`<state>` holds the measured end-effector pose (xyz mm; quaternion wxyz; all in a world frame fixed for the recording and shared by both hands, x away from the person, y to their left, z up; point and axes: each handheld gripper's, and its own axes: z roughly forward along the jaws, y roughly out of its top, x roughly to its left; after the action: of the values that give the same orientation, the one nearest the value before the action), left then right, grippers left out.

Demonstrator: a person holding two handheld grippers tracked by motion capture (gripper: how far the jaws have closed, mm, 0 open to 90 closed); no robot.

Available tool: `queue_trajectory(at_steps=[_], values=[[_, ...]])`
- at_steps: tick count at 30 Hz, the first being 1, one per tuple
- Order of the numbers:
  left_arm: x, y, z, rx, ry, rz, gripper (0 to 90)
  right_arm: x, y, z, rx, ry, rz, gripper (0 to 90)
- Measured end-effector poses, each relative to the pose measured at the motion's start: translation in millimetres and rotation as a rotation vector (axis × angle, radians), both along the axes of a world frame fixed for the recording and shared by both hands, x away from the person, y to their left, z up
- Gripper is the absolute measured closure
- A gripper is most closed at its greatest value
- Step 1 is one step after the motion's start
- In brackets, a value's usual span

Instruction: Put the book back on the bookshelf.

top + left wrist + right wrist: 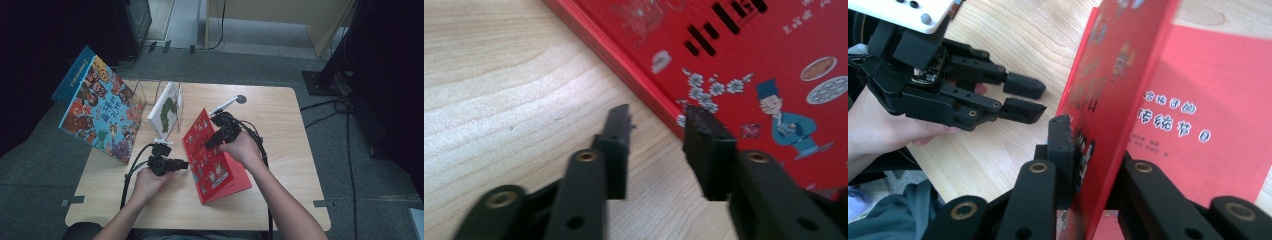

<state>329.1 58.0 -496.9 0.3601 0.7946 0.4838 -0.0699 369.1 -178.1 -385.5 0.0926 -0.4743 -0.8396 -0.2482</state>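
The red book (215,160) lies on the table (280,115), its front cover lifted. The right gripper (220,131) has this cover between its 2 jaws, which pinch it near the free edge; in the right gripper view the cover (1118,85) stands almost upright over the red page beneath. The left gripper (656,122) rests just beside the book's spine edge, its jaws parted with nothing between them, 1 tip over the cover's border. The book's long axis runs from near the person toward the table's far side, leaning slightly left.
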Motion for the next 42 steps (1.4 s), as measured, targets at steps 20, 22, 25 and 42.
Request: queue_trajectory(at_steps=[20,22,25,42], values=[[4.3,-4.1,16.6,-0.107,-0.051,-0.067,36.6,-2.0,-23.5,44.5,0.054,-0.017,-0.003,88.4],[6.3,-6.2,19.5,-0.111,-0.056,-0.077,35.7,-2.4,-27.6,50.3,0.071,-0.025,-0.007,88.4],[10.2,-8.9,23.5,-0.158,-0.046,-0.084,34.6,-3.3,-32.8,57.5,0.090,-0.030,-0.007,88.5],[25.9,-14.7,52.7,-0.357,-0.065,-0.166,17.1,-15.0,-67.4,42.1,0.360,-0.031,0.063,89.2]])
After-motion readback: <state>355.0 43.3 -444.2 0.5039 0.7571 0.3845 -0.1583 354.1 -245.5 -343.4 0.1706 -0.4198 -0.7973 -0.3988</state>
